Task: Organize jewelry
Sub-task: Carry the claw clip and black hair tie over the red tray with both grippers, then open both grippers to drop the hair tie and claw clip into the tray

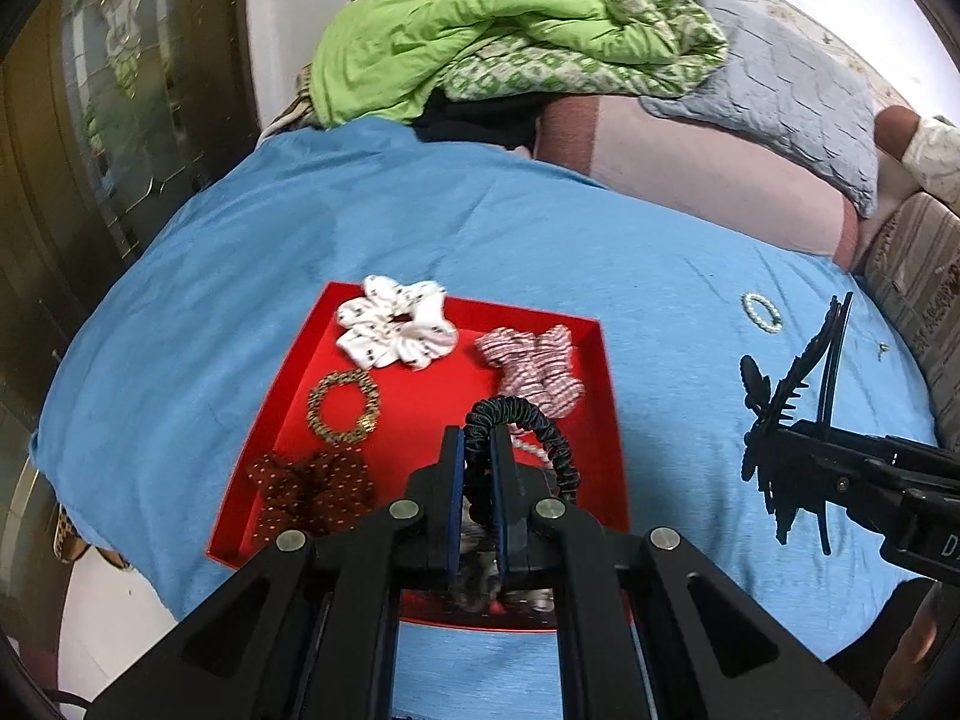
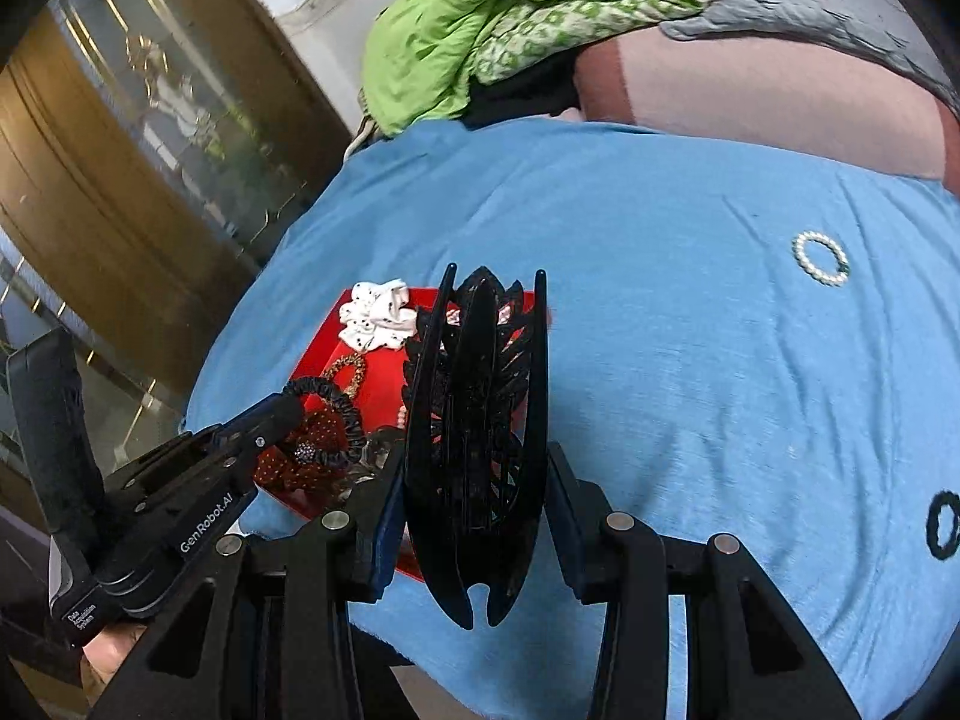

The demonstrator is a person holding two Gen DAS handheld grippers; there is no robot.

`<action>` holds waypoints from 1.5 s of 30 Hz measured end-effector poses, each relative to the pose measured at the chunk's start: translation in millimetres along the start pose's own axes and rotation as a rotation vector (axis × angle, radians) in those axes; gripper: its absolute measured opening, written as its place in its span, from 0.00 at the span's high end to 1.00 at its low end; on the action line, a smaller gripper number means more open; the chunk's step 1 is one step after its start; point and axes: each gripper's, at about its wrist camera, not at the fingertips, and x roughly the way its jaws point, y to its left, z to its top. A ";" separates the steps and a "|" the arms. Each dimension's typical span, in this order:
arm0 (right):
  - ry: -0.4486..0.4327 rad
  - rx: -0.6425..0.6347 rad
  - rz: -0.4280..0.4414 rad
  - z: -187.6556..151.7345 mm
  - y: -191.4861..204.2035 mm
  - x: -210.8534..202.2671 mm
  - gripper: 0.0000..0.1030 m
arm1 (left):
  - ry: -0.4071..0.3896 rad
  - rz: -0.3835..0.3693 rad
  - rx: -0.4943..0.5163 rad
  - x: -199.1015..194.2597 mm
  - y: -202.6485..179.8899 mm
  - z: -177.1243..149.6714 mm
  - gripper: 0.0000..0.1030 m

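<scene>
The left gripper (image 1: 477, 450) is pinching a thin black ruched fabric hair tie (image 1: 528, 426) between nearly closed jaws, holding it over the near end of a shallow red rectangular tray (image 1: 288, 372). The right gripper (image 2: 474, 480) is clamping a large black plastic claw hair clip (image 2: 480, 420) between half-spread jaws, above the blue bedsheet (image 2: 690, 390) just right of the tray. Lying in the tray are a white dotted fabric scrunchie (image 1: 393, 323), a pink striped fabric scrunchie (image 1: 537, 369), a gold-and-black beaded bracelet (image 1: 343, 407) and a dark red dotted scrunchie (image 1: 312, 489). A white pearl bracelet (image 2: 821, 258) is lying on the sheet well right of the tray, and a small black ring-shaped tie (image 2: 943, 523) is lying nearer the right edge. A green quilt (image 1: 480, 30) is bunched at the far end of the bed.
</scene>
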 end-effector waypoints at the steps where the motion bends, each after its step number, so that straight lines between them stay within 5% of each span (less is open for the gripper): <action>1: 0.004 -0.005 -0.001 1.7 3.0 3.0 0.55 | 0.004 0.002 -0.008 2.2 3.6 -0.2 0.92; 22: 0.059 -0.086 -0.003 29.6 43.9 73.2 0.55 | 0.043 -0.029 -0.196 43.0 78.5 13.6 0.92; 35: 0.138 -0.127 -0.037 46.6 48.5 141.2 0.55 | 0.108 -0.034 -0.168 86.9 79.5 21.4 0.92; 45: 0.185 -0.092 -0.041 46.8 41.1 169.2 0.54 | 0.110 -0.001 -0.122 85.1 73.7 19.1 0.92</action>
